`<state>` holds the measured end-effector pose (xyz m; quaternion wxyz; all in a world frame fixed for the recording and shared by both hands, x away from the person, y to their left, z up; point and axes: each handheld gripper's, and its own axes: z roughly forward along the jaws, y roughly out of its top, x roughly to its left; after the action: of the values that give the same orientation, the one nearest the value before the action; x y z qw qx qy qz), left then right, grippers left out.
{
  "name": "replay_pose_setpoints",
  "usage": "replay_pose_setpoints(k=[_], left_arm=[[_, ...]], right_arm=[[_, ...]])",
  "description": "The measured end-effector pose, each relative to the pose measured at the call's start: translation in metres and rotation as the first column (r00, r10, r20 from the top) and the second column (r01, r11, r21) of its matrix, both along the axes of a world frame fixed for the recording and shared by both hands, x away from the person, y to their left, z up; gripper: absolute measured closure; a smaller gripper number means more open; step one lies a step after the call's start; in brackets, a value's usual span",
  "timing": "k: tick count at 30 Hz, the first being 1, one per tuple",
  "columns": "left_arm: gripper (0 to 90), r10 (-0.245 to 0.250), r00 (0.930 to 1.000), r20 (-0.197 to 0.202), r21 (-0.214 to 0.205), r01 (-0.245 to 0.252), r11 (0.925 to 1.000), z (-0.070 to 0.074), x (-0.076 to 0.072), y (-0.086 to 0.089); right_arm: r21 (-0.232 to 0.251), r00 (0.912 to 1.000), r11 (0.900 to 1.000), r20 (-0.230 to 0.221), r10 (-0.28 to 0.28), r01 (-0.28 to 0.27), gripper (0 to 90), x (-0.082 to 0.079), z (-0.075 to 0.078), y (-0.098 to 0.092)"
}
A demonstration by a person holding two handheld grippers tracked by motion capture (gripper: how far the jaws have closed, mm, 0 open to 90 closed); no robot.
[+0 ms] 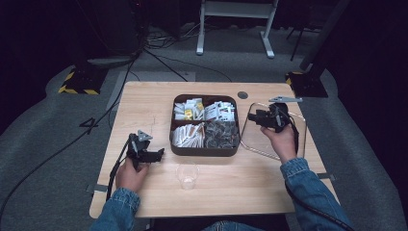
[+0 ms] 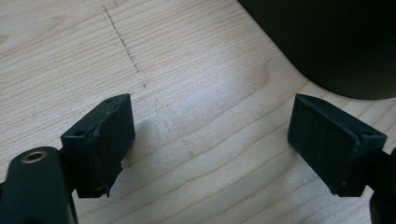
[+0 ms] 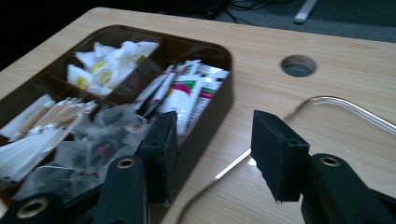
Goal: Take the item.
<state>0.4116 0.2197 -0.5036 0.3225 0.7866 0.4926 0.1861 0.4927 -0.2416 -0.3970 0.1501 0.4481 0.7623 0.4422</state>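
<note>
— Right gripper [image 3: 212, 149]?
— Jaws apart, empty, held above the table's [image 1: 144, 96] right side, just beside the brown tray [image 1: 205, 150] of packets [image 1: 220, 110]
— Left gripper [image 2: 210, 149]?
— Wide apart, nothing between, low over bare wood left of the tray, near a clear cup [image 1: 187, 175]

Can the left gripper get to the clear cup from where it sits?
Probably yes. The left gripper rests open on the table, and the clear cup stands just right of it with bare wood between. The tray lies beyond, not in the path.
</note>
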Motion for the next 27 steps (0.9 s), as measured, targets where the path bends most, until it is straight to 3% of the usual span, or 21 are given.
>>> replay_pose_setpoints(k=[1, 2, 5, 10, 15, 16, 21, 27], left_arm=[[15.3, 0.0, 1.0, 0.0, 0.0, 0.0, 1.0, 0.0, 0.0, 0.0], [15.3, 0.0, 1.0, 0.0, 0.0, 0.0, 1.0, 0.0, 0.0, 0.0], [15.3, 0.001, 1.0, -0.001, 0.001, -0.001, 1.0, 0.0, 0.0, 0.0], [15.3, 0.003, 1.0, -0.003, 0.0, -0.003, 1.0, 0.0, -0.001, 0.0], [15.2, 0.003, 1.0, -0.003, 0.0, -0.003, 1.0, 0.0, -0.001, 0.0], [15.2, 0.003, 1.0, -0.004, 0.0, -0.003, 1.0, 0.0, -0.001, 0.0], [15.2, 0.003, 1.0, -0.003, 0.0, -0.003, 1.0, 0.0, -0.001, 0.0], [15.2, 0.002, 1.0, -0.003, -0.001, -0.002, 1.0, 0.0, -0.001, 0.0]], right_arm=[[0.0, 1.0, 1.0, 0.0, 0.0, 0.0, 50.1, 0.0, 0.0, 0.0], [-0.005, 0.999, 0.9991, -0.015, 0.042, -0.042, 49.9, -0.001, 0.0, 0.011], [-0.022, 0.9957, 0.9956, -0.019, 0.091, -0.091, 49.9, -0.004, 0.001, 0.027], [-0.022, 0.9895, 0.9898, -0.036, 0.14, -0.141, 49.5, -0.007, -0.001, 0.045], [-0.035, 0.978, 0.9791, -0.066, 0.198, -0.2, 48.1, -0.01, -0.005, 0.064], [-0.037, 0.9716, 0.9737, -0.084, 0.221, -0.225, 46.4, -0.01, -0.007, 0.072], [-0.056, 0.9586, 0.9622, -0.119, 0.259, -0.267, 45.1, -0.01, -0.014, 0.09], [-0.089, 0.9501, 0.9533, -0.149, 0.274, -0.289, 44.8, -0.008, -0.025, 0.106]])
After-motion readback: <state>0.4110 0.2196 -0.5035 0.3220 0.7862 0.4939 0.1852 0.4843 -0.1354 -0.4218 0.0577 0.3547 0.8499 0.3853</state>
